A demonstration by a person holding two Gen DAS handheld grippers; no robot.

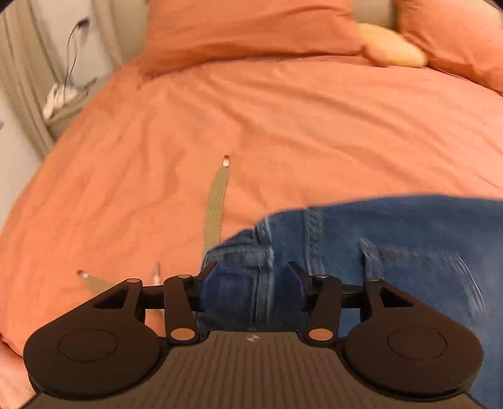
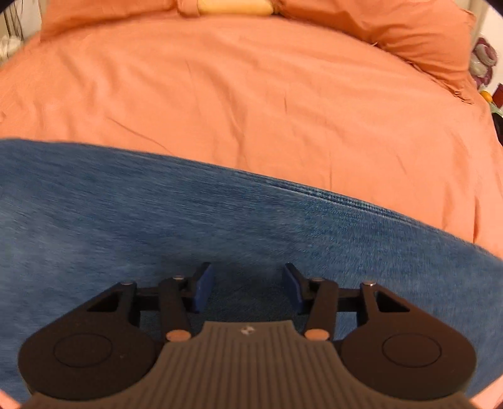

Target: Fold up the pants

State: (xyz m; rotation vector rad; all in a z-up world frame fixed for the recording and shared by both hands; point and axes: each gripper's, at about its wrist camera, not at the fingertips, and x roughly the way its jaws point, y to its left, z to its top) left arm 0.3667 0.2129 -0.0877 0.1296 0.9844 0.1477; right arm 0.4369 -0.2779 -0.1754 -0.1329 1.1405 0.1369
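The left gripper (image 1: 251, 283) has its jaws spread wide with the waistband end of the blue jeans (image 1: 361, 251) lying between and under them; nothing is clamped. Only the left wrist view shows this end of the garment: belt loops, stitched seams and a beige woven drawstring (image 1: 216, 207) with a clear tip, running out from the denim toward 12 o'clock across the orange duvet (image 1: 283, 126). A second strip with the same kind of tip (image 1: 94, 280) lies at 9 o'clock of the jaws.

The right gripper (image 2: 248, 288) also has its jaws wide apart, over plain denim of the jeans (image 2: 157, 220) with nothing pinched. That view shows no waistband detail, only a broad stretch of fabric and 1 long side seam (image 2: 345, 198) running toward 3 o'clock, with bare duvet (image 2: 251, 94) beyond it at 12 o'clock.

Both grippers point forward and low over the bed, tilted down at the cloth. Orange pillows (image 1: 251, 28) sit at the far end in both views, a pale yellow cushion (image 1: 393, 47) between them. A cable and white bundle (image 1: 59, 97) show at 10 o'clock only in the left view.
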